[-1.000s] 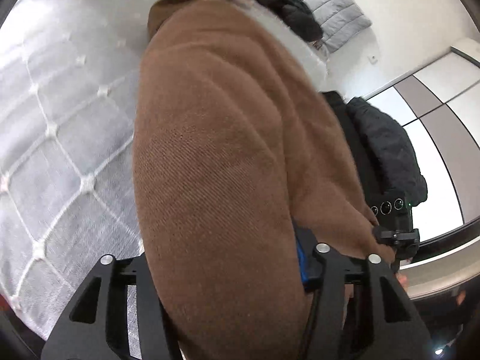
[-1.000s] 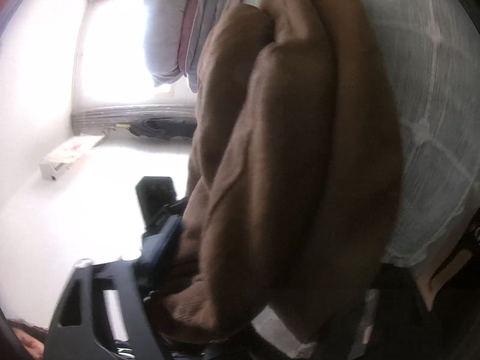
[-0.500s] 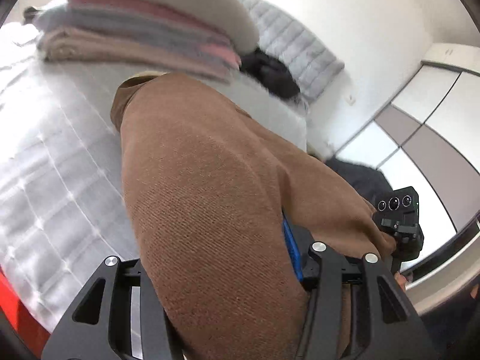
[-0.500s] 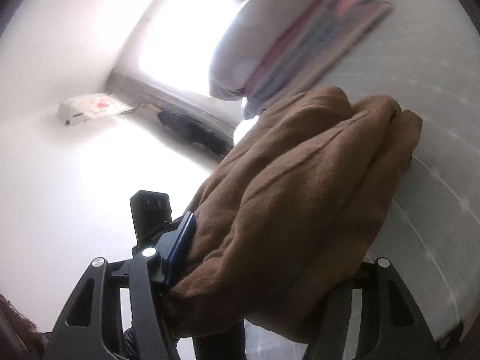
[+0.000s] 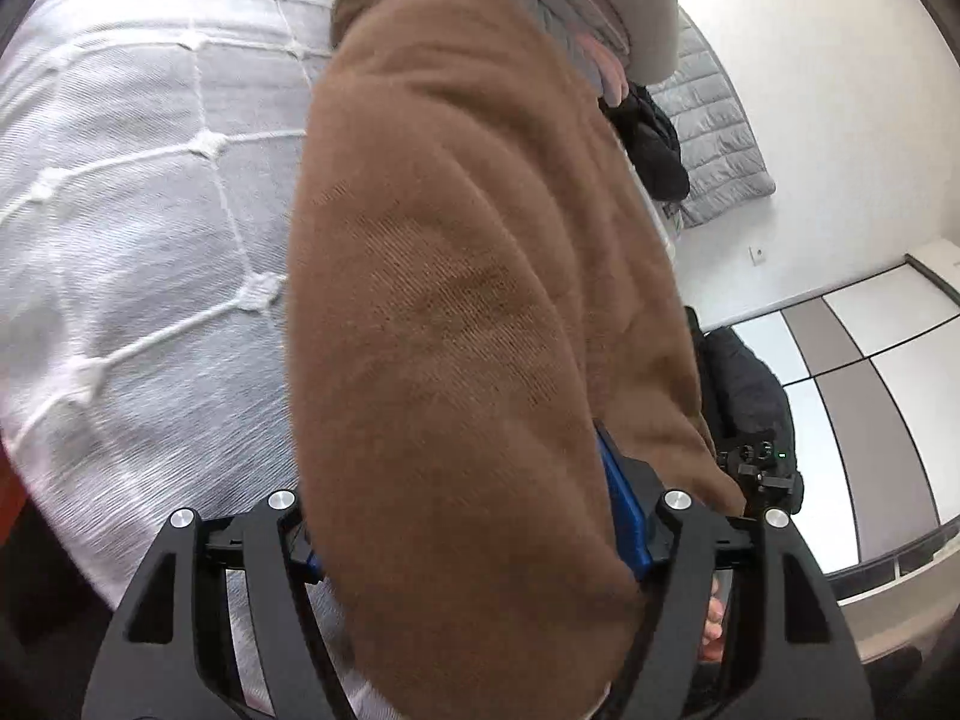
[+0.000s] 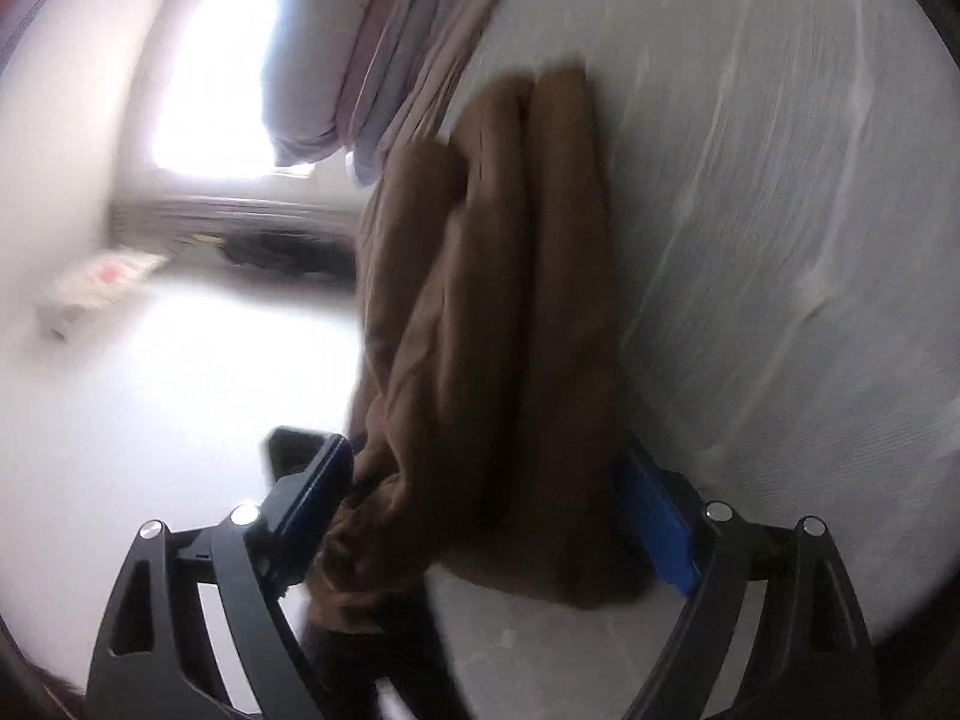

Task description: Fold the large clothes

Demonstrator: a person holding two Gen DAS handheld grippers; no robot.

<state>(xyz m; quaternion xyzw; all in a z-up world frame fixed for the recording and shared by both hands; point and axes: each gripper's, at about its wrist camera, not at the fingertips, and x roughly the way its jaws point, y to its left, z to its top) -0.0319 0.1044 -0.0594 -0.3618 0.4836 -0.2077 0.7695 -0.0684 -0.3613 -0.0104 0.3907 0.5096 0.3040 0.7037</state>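
A thick, folded brown garment (image 5: 456, 300) lies lengthwise on the white quilted bed (image 5: 150, 210). One end fills my left gripper (image 5: 468, 540); the cloth bulges over both blue pads while the jaws are opening. In the right wrist view the brown garment (image 6: 510, 300) rests on the bed (image 6: 780, 240) in layered rolls. Its near end sits between the pads of my right gripper (image 6: 486, 504). Those jaws are opening wide, and the blue pad faces show beside the cloth. The right gripper's body (image 5: 759, 468) shows past the garment in the left wrist view.
A stack of folded bedding (image 5: 600, 30) under a pillow (image 6: 312, 60) sits just beyond the garment's far end. Black clothes (image 5: 648, 138), a grey quilted mat (image 5: 714, 138) and a dark jacket (image 5: 744, 384) lie off the bed. A panelled wardrobe (image 5: 870, 390) stands at the right.
Both grippers swung across and rolled with the garment, which now lies on the bed near the bedding stack. Both pairs of jaws stand wider than half a second ago.
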